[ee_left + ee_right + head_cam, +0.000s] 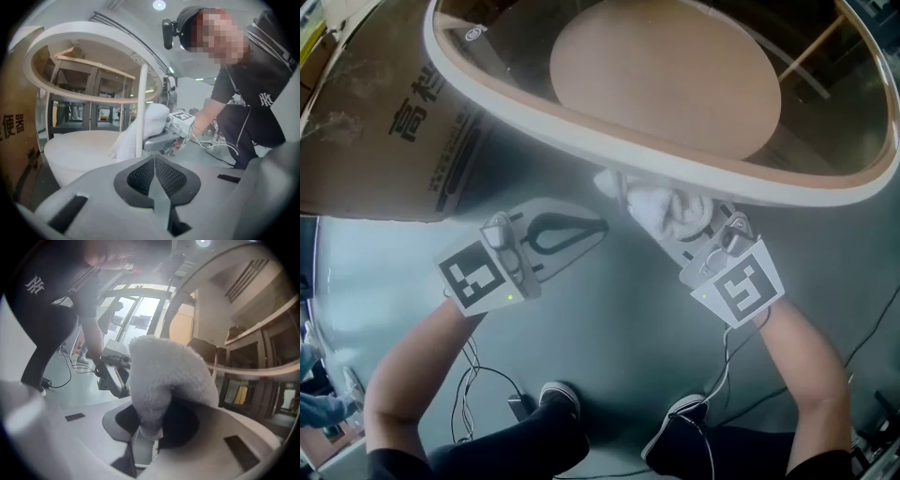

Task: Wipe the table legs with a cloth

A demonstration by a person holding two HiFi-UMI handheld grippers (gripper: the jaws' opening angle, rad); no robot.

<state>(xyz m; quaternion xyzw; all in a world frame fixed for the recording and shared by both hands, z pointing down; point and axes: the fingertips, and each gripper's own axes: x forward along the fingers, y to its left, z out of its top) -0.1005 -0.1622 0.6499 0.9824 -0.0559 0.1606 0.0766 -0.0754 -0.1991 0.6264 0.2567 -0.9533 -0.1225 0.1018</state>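
Floor (609, 309): grey, glossy. Standing on it: round table, white rim (581, 131), see-through tabletop, tan lower shelf (666, 66) visible through it. Cardboard box (366, 122) just beside the table, left side. Black cables (473, 384) and a small black block (520, 405) lie near the person's shoes (558, 394).

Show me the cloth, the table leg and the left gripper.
cloth (670, 208): head view, middle of the white bundle.
table leg (142, 93): left gripper view, middle of the white post.
left gripper (598, 227): head view, at its jaw tips.

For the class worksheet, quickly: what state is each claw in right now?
Left claw: closed, empty.
Right claw: closed on the white cloth.
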